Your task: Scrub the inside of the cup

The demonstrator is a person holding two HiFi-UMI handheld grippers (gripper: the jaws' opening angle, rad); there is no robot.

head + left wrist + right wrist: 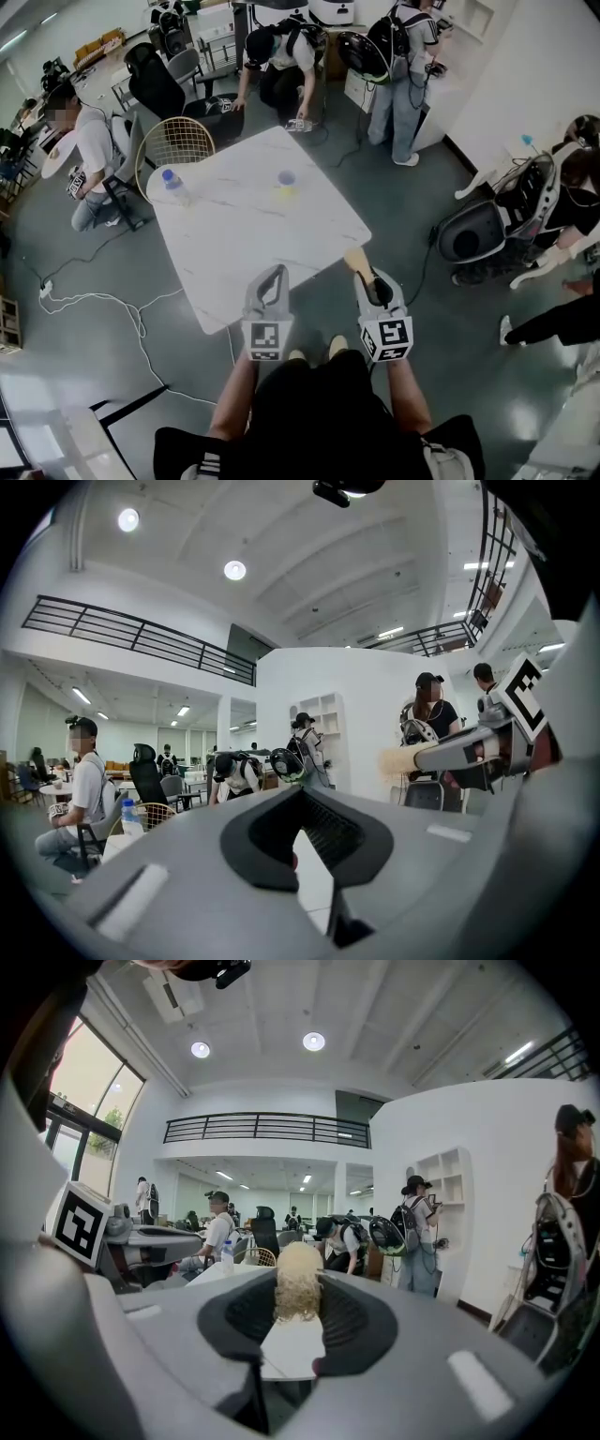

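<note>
A black garment (319,412) is worn, seen at six o'clock in the head view, with white stripes (208,464) at seven o'clock. The left gripper (274,274) and right gripper (371,278) are shelled in light grey with black-lined jaws. Both are fitted with white cubes (265,339) printed with black square markers.

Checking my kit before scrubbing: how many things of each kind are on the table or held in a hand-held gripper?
Cup: 1
Bottle: 1
Brush: 1, held in the right hand-held gripper
Total: 3
</note>
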